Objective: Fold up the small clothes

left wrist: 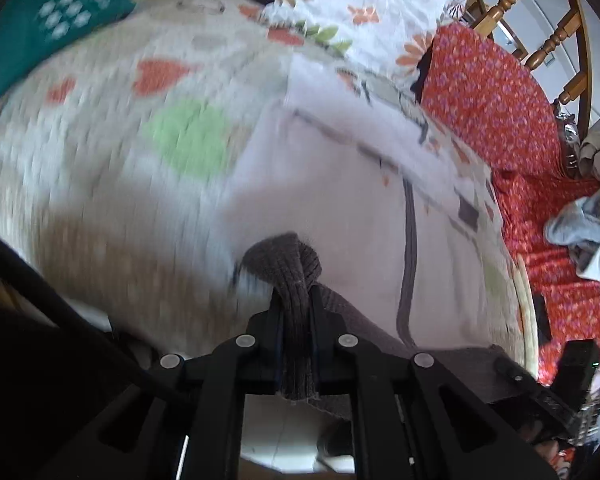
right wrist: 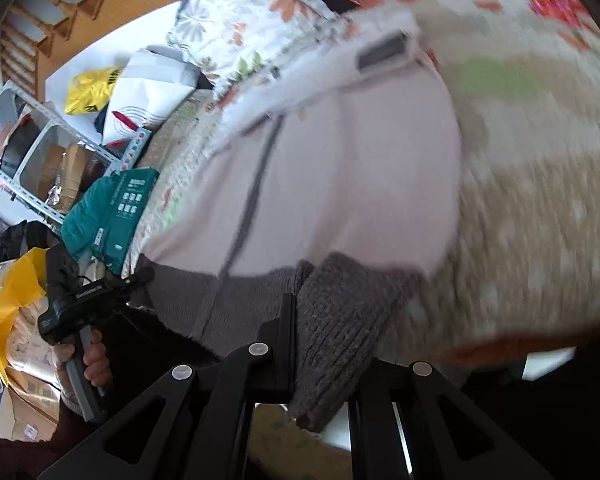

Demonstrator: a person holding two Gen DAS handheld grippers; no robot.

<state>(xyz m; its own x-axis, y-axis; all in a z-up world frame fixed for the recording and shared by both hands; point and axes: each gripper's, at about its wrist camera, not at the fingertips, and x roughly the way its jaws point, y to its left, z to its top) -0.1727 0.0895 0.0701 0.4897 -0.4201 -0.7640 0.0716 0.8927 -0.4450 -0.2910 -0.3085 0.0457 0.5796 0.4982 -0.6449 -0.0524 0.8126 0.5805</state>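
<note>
I have the pale pink garment (left wrist: 340,216) by its grey ribbed hem (left wrist: 288,264), one corner in each tool. My left tool (left wrist: 294,320) is clamped tight on a bunched fold of that hem, and my right tool (right wrist: 324,344) is pinched shut on the ribbing at the other corner. The left tool shows again in the right wrist view (right wrist: 136,280), gripping the far end of the hem, with my hand (right wrist: 88,360) on its handle.

The garment lies spread over the patterned blanket (left wrist: 112,120), its grey zip line (left wrist: 408,248) running away from the hem toward the collar end, which sits nearest the floral pillow (left wrist: 364,8). From the hem back toward that pillow the body looks flat and unfolded; I see no crease or doubled layer yet.

So I judge the fold has only just started: both corners are secured, but the hem has not been carried over toward the pillow. That first fold is still to do, then any further halving and smoothing. Off the blanket, on the red cloth (left wrist: 496,96) beside it, a heap of other clothes (left wrist: 588,224) seems to be waiting its turn.
</note>
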